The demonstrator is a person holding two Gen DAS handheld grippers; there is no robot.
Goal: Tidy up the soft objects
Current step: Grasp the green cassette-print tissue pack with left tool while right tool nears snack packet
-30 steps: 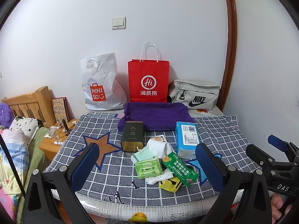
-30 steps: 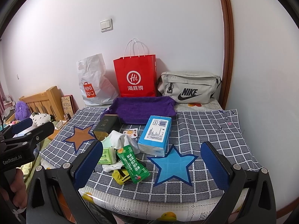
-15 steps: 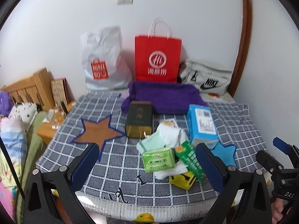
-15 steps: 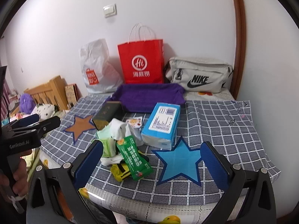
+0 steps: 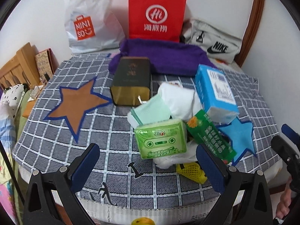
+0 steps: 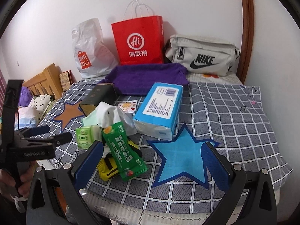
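A pile of soft goods lies mid-table: a green tissue pack (image 5: 162, 140), a dark green pouch (image 5: 210, 138), a blue tissue pack (image 5: 215, 91), white cloth (image 5: 178, 97), a mint cloth (image 5: 150, 112) and a yellow mesh item (image 5: 191, 172). A purple towel (image 5: 165, 58) lies behind. My left gripper (image 5: 146, 165) is open and empty, just short of the green pack. My right gripper (image 6: 151, 161) is open and empty above the blue star patch (image 6: 180, 155), with the pouch (image 6: 123, 150) by its left finger.
A dark tin box (image 5: 131, 80) stands left of the pile. A red paper bag (image 5: 156, 15), a white Miniso bag (image 5: 88, 18) and a grey Nike bag (image 5: 215, 41) line the wall. The checked tablecloth (image 5: 56, 140) has a brown star (image 5: 78, 101). A bed lies left.
Both grippers have moved forward and down toward the table; the pile now looms larger. Both stay open and empty.
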